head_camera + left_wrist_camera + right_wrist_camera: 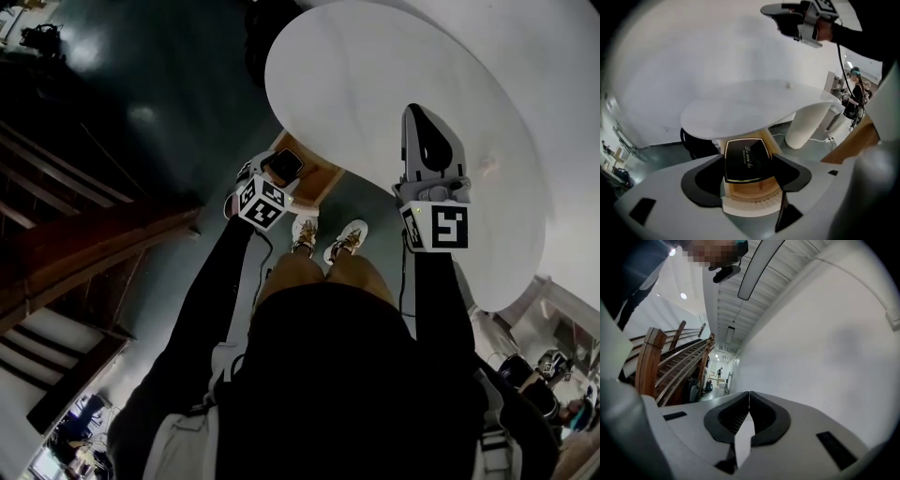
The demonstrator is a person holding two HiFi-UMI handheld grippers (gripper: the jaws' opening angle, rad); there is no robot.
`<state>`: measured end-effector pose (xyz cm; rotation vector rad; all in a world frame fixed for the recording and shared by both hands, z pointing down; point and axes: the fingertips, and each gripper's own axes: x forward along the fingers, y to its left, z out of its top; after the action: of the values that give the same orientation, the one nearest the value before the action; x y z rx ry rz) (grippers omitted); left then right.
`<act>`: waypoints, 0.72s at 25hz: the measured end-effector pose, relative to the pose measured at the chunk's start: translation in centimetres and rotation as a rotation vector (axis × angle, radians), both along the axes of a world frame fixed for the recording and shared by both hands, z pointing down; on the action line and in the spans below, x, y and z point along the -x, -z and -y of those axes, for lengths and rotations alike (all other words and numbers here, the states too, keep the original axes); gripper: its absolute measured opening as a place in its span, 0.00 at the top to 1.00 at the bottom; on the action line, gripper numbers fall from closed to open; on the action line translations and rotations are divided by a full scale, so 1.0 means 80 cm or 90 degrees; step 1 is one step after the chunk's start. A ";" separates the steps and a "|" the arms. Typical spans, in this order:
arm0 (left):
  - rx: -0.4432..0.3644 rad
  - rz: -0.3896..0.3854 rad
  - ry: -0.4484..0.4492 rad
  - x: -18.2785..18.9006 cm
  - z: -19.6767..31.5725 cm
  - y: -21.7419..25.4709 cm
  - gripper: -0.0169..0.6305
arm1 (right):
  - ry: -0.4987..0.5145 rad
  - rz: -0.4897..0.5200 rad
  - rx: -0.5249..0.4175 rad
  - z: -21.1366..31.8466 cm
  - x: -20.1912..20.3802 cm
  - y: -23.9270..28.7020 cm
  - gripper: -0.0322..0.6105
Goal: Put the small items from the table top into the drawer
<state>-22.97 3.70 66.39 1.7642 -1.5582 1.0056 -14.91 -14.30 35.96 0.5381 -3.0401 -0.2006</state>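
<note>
Drawer (317, 180) partly under tabletop (394, 75)

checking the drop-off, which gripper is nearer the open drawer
Left. The left gripper, shut on the black box, hangs right over the wooden drawer; the right gripper, jaws together and empty, is off to the side above the white table top.

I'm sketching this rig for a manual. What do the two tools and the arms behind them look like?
Both the left tool and right tool are light grey shells with black ribbed pads. Each carries a cube of black-and-white square markers. Thin black cables run back along black sleeves.
</note>
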 end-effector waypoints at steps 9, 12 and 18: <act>0.173 0.071 -0.142 0.004 0.009 -0.104 0.45 | -0.039 -0.032 0.000 0.012 -0.014 -0.013 0.91; 0.211 0.105 -0.200 0.001 0.010 -0.131 0.45 | -0.056 -0.044 0.000 0.019 -0.026 -0.019 0.91; 0.253 0.135 -0.263 -0.003 0.003 -0.165 0.45 | -0.086 -0.061 0.001 0.024 -0.045 -0.030 0.91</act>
<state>-22.73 3.44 79.55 1.7634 -1.0214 1.6213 -11.31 -16.21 38.34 0.7102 -2.8978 -0.2116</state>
